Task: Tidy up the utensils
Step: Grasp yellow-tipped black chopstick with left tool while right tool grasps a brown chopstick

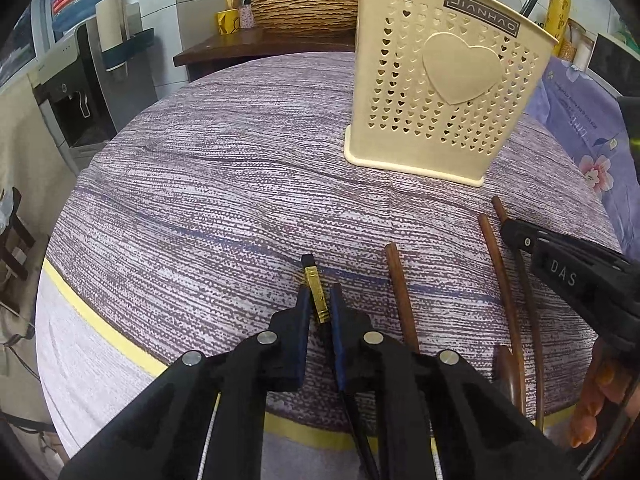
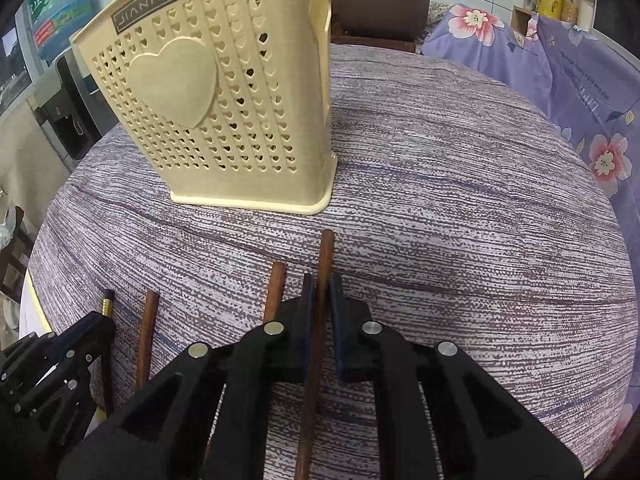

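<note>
A cream utensil holder [image 1: 436, 80] with heart-shaped holes stands upright on the round table; it also shows in the right wrist view [image 2: 212, 104]. My left gripper [image 1: 319, 296] is nearly closed around a black chopstick with a gold band [image 1: 316, 296] lying on the cloth. My right gripper [image 2: 319, 286] is closed around a brown wooden utensil handle [image 2: 325, 256] on the table. Two more brown wooden handles [image 2: 274, 292] [image 2: 147, 332] lie side by side to its left. The right gripper shows in the left wrist view [image 1: 568, 272].
The table wears a purple striped cloth [image 1: 240, 168] with a yellow border [image 1: 100, 320]. A floral purple fabric [image 2: 580, 92] lies at the right. A wooden side table [image 1: 256, 42] with a basket and bottles stands behind. A water dispenser [image 1: 76, 92] stands at the left.
</note>
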Demonstrator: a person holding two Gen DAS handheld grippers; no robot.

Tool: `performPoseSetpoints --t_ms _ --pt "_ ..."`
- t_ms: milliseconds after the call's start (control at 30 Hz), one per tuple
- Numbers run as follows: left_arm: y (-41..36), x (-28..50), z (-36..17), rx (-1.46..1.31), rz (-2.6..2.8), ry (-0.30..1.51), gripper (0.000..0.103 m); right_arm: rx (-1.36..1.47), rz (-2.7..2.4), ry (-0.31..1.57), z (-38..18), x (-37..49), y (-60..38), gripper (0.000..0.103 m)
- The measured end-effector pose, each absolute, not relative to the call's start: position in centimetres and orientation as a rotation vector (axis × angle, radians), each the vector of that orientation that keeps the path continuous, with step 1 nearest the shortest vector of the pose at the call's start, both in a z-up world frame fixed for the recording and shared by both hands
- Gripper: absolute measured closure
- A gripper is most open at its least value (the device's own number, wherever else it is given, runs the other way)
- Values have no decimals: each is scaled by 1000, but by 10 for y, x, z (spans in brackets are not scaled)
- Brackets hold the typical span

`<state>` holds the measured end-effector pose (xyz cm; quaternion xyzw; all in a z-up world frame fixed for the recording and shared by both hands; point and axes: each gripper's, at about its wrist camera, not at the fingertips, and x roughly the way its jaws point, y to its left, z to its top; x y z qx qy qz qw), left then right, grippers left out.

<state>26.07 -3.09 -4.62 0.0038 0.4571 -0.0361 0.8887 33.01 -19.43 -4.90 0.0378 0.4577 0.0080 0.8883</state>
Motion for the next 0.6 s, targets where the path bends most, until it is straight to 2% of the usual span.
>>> performPoseSetpoints --t_ms 333,600 --pt "-33 268 -34 -4 -127 931 94 143 81 853 -19 316 -205 95" --pt "-20 258 29 -35 -163 790 95 174 105 672 56 279 -229 96"
